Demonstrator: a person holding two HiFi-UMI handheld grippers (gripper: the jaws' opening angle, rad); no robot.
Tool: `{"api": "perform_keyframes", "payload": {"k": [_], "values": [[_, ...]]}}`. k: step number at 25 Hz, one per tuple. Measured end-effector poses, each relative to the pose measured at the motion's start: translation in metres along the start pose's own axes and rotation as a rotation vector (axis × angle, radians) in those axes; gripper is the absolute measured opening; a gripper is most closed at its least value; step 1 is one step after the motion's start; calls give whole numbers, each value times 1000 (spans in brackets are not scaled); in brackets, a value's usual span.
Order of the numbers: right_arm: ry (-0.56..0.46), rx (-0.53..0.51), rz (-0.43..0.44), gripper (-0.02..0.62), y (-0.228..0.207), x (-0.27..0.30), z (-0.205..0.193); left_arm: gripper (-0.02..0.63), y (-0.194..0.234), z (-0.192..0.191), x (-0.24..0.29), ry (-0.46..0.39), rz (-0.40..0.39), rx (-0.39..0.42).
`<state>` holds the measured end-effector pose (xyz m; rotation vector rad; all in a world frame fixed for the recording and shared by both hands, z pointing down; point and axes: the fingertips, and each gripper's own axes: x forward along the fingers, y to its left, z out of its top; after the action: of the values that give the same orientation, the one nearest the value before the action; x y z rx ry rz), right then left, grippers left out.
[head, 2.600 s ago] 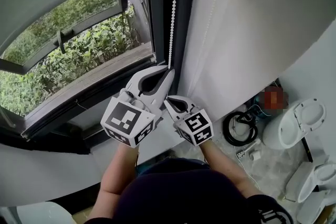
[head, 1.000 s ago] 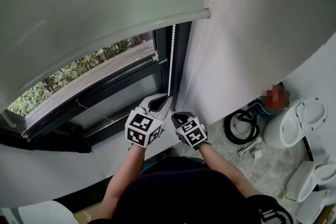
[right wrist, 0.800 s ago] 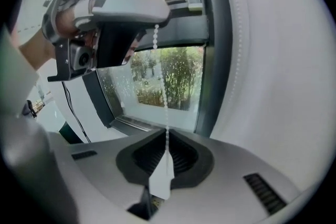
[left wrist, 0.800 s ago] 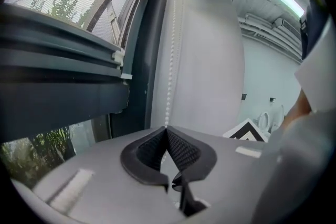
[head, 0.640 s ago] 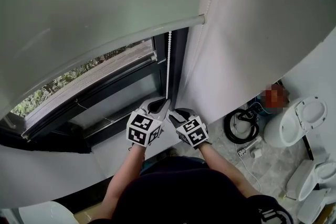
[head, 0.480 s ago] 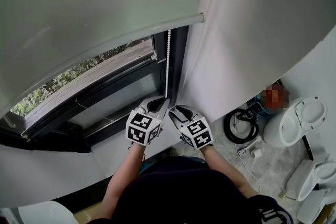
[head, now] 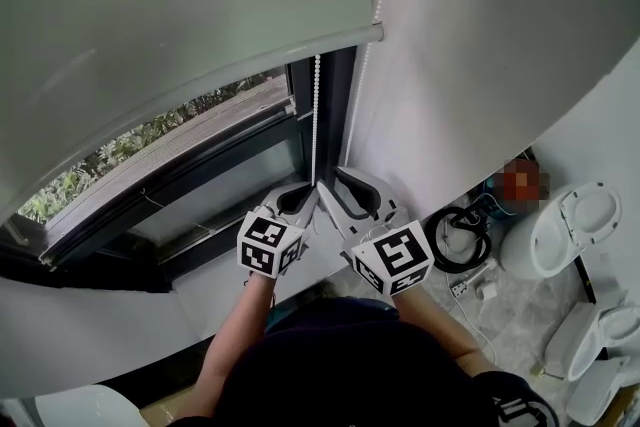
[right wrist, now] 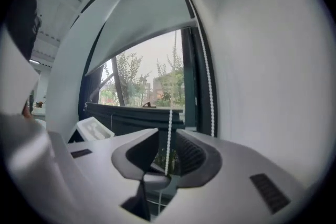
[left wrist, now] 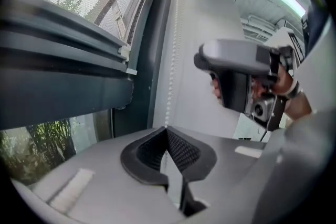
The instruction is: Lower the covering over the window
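The grey roller blind [head: 180, 5] hangs partway down the window, its bottom rail [head: 250, 65] above the dark sill. A white bead chain [head: 316, 115] drops beside the frame. My left gripper [head: 311, 189] is shut on the chain low down; in the left gripper view the beads [left wrist: 170, 86] rise from its closed tips [left wrist: 167, 129]. My right gripper [head: 328, 183] sits just right of it and higher. It is open, with the chain [right wrist: 169, 113] hanging loose between its jaws [right wrist: 168, 134]. A second strand [right wrist: 208, 86] runs along the frame.
The dark window frame [head: 200, 180] and greenery outside fill the left. A white wall [head: 480, 65] stands close on the right. On the floor below lie a black coiled cable [head: 455, 240] and white toilet fixtures [head: 565, 235].
The blind's bottom rail came down well over the window. In the last half second my right gripper rose along the chain, toward the camera. My left gripper stayed put.
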<state>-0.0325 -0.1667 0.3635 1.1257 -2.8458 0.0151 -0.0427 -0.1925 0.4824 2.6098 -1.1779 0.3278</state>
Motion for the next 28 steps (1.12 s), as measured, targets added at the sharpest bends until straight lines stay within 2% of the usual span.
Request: {"api": "perform_keyframes", "payload": {"k": [5, 10, 16, 24, 28], "values": [[-76, -45, 5, 106, -2, 15, 44, 11, -4, -1, 0, -4, -7, -1], [-99, -61, 0, 82, -6, 24, 62, 11, -5, -2, -1, -7, -8, -1], [-80, -56, 7, 23, -5, 27, 61, 11, -6, -2, 0, -7, -9, -1], [-84, -55, 2, 17, -6, 28, 59, 11, -9, -1, 1, -29, -14, -2], [-29, -35, 7, 17, -8, 31, 41, 11, -8, -20, 7, 29, -17, 5]]}}
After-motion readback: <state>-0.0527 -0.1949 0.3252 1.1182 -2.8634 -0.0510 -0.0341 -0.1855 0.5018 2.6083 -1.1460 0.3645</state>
